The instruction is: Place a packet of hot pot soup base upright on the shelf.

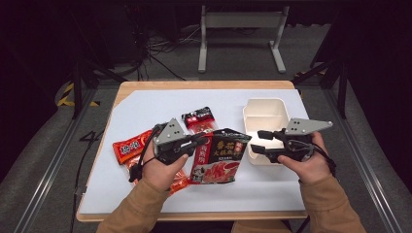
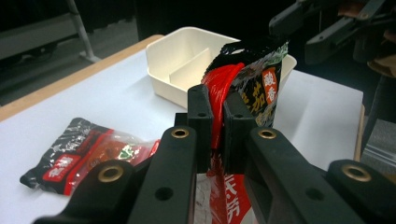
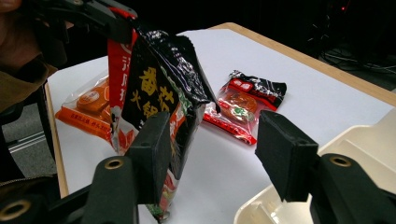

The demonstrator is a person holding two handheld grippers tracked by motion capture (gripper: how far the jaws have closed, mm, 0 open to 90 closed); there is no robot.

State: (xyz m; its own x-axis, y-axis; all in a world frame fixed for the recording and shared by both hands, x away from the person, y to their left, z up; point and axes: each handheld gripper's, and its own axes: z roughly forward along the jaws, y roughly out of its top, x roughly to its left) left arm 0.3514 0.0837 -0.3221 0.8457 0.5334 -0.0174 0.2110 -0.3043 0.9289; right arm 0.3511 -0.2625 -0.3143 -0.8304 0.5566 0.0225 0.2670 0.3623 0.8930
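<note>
Left tool point(image 2: 212, 123) pinching noodle packet point(image 1: 219, 156), right tool point(image 1: 256, 141) gaping beside, white box point(image 1: 265, 116) behind, snack packs point(image 1: 198, 119) around.

hidden: orange packets point(image 1: 131, 147) partly under left hand point(image 1: 163, 170) | packet print – perhaps unreadable

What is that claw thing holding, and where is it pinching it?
The left gripper pinches the black-and-red food packet by its red side edge. The right gripper is open, holding nothing.

Large pouch point(image 1: 219, 156) between small packets point(image 1: 132, 145) and box point(image 1: 265, 116)
</note>
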